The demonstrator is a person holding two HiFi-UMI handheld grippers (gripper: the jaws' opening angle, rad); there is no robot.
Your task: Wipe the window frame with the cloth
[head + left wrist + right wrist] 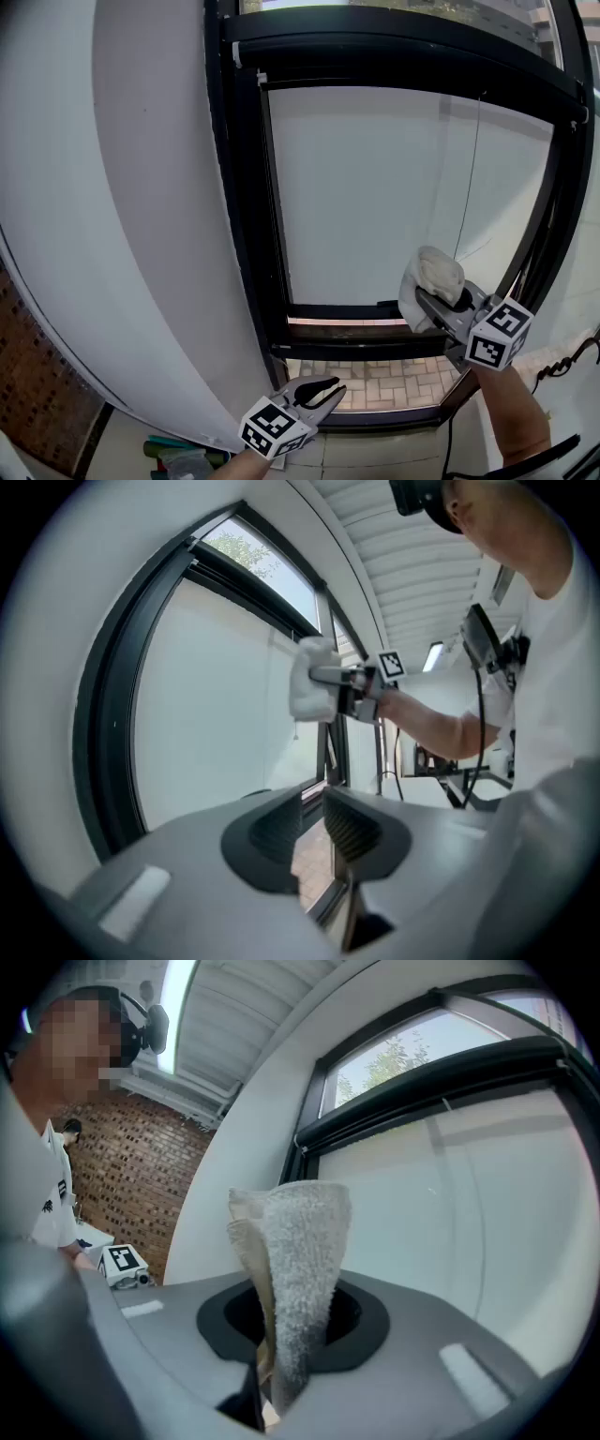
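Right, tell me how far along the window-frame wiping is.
Done: the white terry cloth is picked up, clamped in the right gripper. In hand: it is held before the white window pane, near the lower right corner of the black window frame; contact cannot be confirmed. Left: the wiping itself, as no frame section looks wiped. The left gripper is open and empty.

Your cloth (433, 277) is cream-white with a looped terry surface. The frame (246, 187) is black, and the blind (375, 187) is plain white. Your left gripper (328, 386) and right gripper (441, 307) are grey with black pads, and each carries a cube of black-and-white squares. The brick wall (122, 1185) is red-brown. The paving (384, 382) shows a pattern of pale beige bricks.
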